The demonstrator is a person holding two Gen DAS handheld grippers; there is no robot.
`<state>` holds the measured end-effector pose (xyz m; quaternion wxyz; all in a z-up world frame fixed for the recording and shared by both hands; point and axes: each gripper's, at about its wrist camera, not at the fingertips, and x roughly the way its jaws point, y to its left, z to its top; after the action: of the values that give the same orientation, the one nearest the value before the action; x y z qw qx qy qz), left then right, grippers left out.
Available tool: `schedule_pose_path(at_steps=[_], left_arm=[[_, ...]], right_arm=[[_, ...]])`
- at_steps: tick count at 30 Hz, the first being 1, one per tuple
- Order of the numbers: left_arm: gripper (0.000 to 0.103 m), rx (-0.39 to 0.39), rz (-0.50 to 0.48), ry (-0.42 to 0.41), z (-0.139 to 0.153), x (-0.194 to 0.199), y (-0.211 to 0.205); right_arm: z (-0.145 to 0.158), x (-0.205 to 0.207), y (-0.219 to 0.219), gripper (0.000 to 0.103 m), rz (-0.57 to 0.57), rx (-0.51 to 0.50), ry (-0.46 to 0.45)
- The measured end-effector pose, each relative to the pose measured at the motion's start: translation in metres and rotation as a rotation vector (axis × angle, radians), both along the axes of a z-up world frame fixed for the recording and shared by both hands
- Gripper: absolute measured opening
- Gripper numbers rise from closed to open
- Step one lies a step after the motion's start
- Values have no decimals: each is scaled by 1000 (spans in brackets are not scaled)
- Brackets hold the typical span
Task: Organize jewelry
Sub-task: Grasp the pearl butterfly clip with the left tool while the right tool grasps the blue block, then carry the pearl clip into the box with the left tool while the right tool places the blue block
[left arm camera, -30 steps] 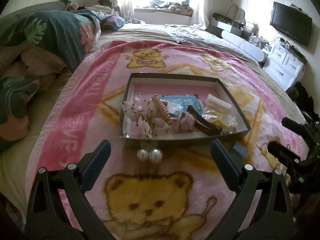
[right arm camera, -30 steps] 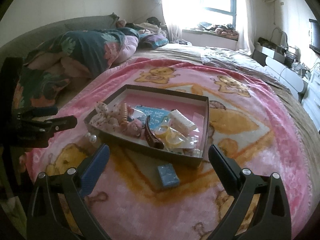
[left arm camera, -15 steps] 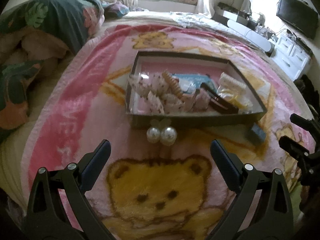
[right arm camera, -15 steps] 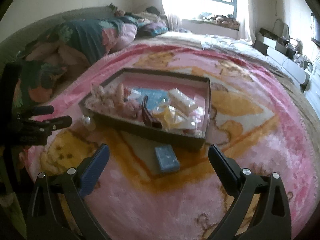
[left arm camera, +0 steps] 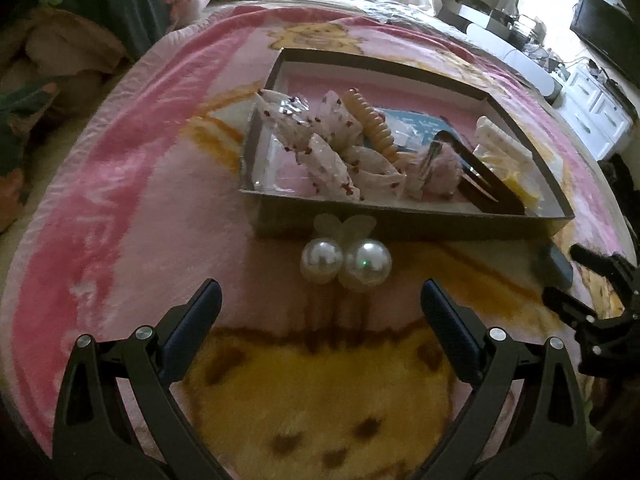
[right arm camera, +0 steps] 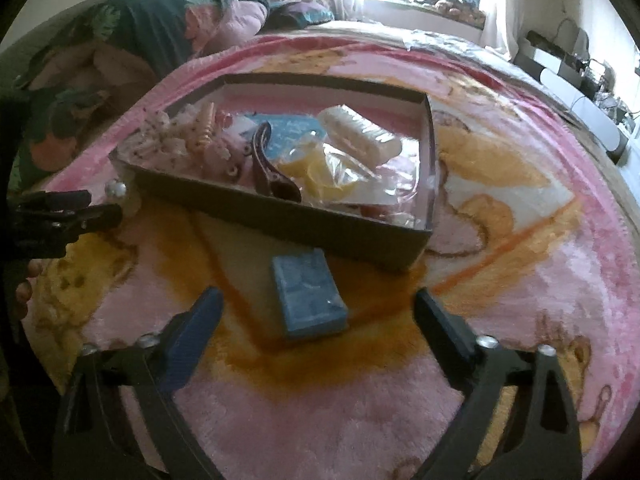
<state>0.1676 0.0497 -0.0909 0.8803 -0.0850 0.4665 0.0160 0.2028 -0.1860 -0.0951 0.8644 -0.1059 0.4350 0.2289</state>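
Note:
A dark shallow box (left arm camera: 400, 222) sits on a pink bear blanket and holds several hair clips, bows and small packets. A clip with two big pearls (left arm camera: 346, 264) lies on the blanket against the box's near wall. My left gripper (left arm camera: 320, 312) is open and empty, just short of the pearls. A small blue box (right arm camera: 306, 294) lies on the blanket in front of the dark box (right arm camera: 280, 220). My right gripper (right arm camera: 316, 320) is open and empty, its fingers on either side of the blue box's near end.
The blanket (left arm camera: 120, 208) covers a bed. Bundled quilts (right arm camera: 132, 40) lie at the far left. White cabinets and a television (left arm camera: 600, 32) stand at the right. The right gripper shows at the left wrist view's right edge (left arm camera: 588, 292); the left gripper shows at the right wrist view's left edge (right arm camera: 68, 210).
Both grippers have moved forward and down. The pearls now lie close ahead of the left fingers, and the blue box lies between the right fingers.

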Motion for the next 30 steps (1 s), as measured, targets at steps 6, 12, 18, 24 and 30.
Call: schedule_pose_path(at_steps=[6, 12, 18, 24, 30], left_arm=[[74, -11, 5, -8, -7, 9, -5], [37, -27, 2, -16, -4, 9, -3], [36, -39, -20, -29, 3, -1, -4], [36, -37, -36, -62, 19, -19, -6], [36, -38, -43, -106, 43, -31, -9]], right_arm=[[-6, -6, 9, 39, 66, 36, 40], [-2, -20, 18, 32, 125, 88, 59], [10, -36, 30, 32, 177, 135, 73], [25, -52, 40, 32, 217, 156, 47], [47, -58, 38, 32, 222, 186, 1]])
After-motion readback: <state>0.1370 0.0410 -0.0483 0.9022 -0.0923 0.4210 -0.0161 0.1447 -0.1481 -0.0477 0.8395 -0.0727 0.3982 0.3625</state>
